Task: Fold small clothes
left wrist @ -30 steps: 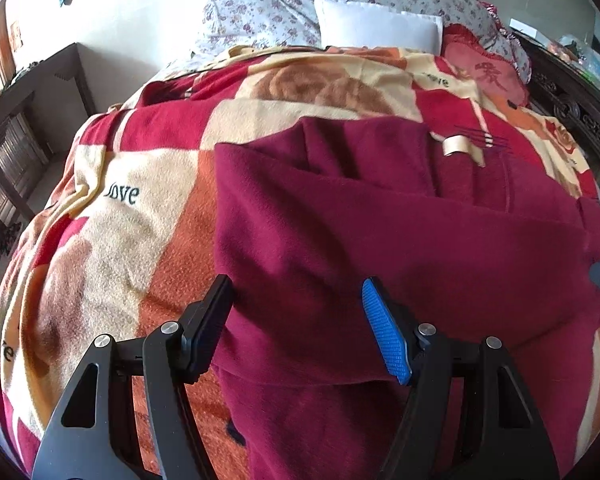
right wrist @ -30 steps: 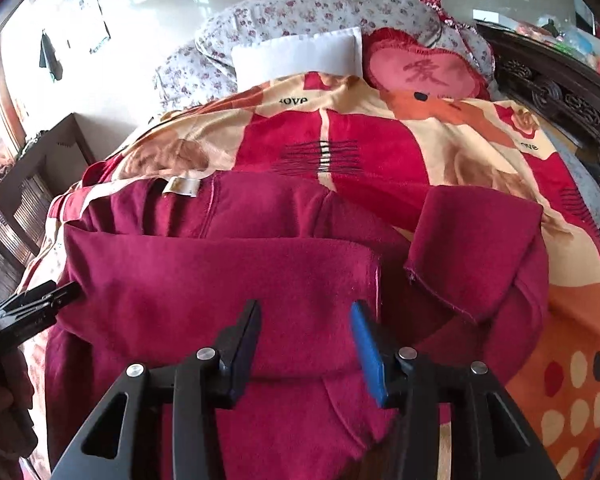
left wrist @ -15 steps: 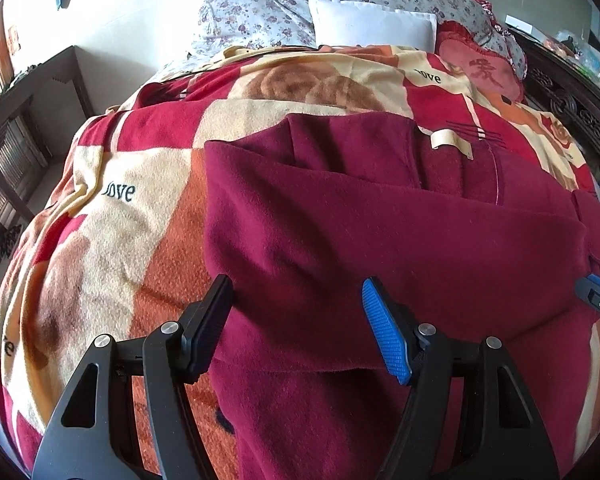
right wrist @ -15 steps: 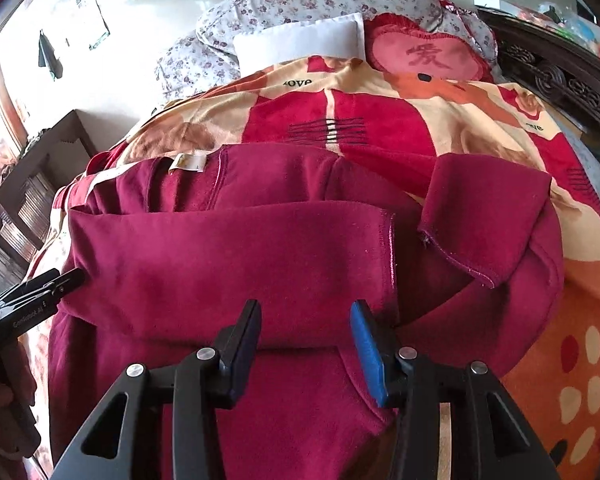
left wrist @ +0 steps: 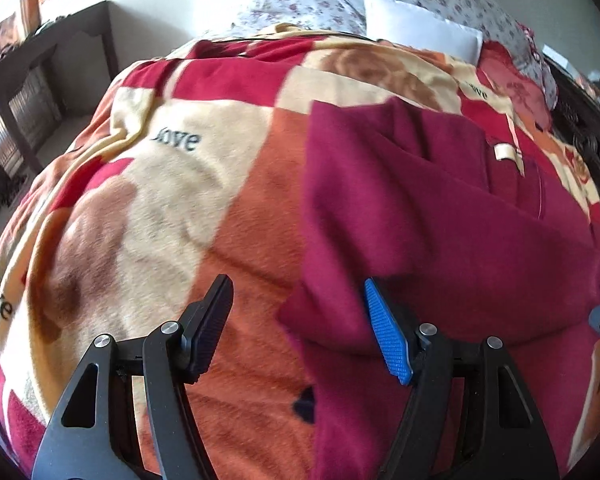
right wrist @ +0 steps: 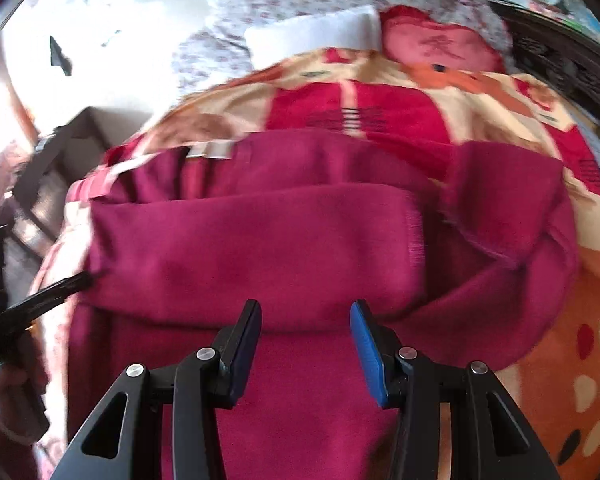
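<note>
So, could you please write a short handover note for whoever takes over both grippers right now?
Left gripper: open, holding nothing, at the left edge of the maroon garment.
Right gripper: open, empty, over the garment's middle fold.
Garment lies on the patterned blanket, collar label towards the pillows.
Done: one panel folded across the body; right sleeve turned in.
Left: fold the lower part up and tidy.

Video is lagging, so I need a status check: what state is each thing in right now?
Maroon garment: partly folded, lying on the blanket.
Garment label: exposed, facing up.
Left gripper: open, nothing between the pads.
Right gripper: open over the garment.
Blanket: spread over the bed.
</note>
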{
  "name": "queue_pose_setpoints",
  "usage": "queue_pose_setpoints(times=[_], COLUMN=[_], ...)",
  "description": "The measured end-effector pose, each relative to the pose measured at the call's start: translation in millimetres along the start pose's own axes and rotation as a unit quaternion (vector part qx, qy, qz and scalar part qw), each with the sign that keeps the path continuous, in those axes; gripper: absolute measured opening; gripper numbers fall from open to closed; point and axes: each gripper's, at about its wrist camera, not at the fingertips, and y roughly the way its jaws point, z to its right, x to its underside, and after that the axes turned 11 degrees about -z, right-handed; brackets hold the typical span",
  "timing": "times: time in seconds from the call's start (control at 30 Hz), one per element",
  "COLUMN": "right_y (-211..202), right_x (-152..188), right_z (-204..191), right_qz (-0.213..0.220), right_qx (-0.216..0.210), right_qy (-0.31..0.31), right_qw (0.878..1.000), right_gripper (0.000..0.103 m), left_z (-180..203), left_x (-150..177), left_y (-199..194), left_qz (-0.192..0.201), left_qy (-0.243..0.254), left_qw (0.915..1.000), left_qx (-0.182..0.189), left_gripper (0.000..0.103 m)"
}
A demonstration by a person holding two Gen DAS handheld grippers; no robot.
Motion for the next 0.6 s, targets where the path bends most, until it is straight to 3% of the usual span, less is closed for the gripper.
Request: queue_pose_setpoints(times=[0.13, 0.23, 0.37, 0.6], right_y=[9.5, 26.4, 47.4, 92.0], right_x=[5.8, 13.3, 15.2, -1.4], right_z=[-47.2, -91.2, -140.4, -179.0], right_qz=[-0.027, -0.055, -0.070, -0.093], right_qx=[-0.085, -0.151, -0.183, -0.227], right_qy=[-0.057, -0.095, -0.136, -0.095], right_qw=[0.994, 0.982, 0.971, 0.965], right_gripper=[0.044, 0.044, 0.044, 0.045], left_z=[-16.1, -29.7, -47.4, -70.4], left_x=[7.1, 12.0, 18.4, 30.2], left_y=[-10.3, -14.7, -18.1, -22.9], left_qz=[0.002, 0.000, -0.003, -0.002], left_qy=[-0.013, -0.021, -0.027, -0.035], left_qw=[0.9999, 0.9994, 0.9990, 0.9981], left_qx=[-0.010, -0.027, -0.035, -0.051], left_gripper=[0.068, 0.068, 0.068, 0.068])
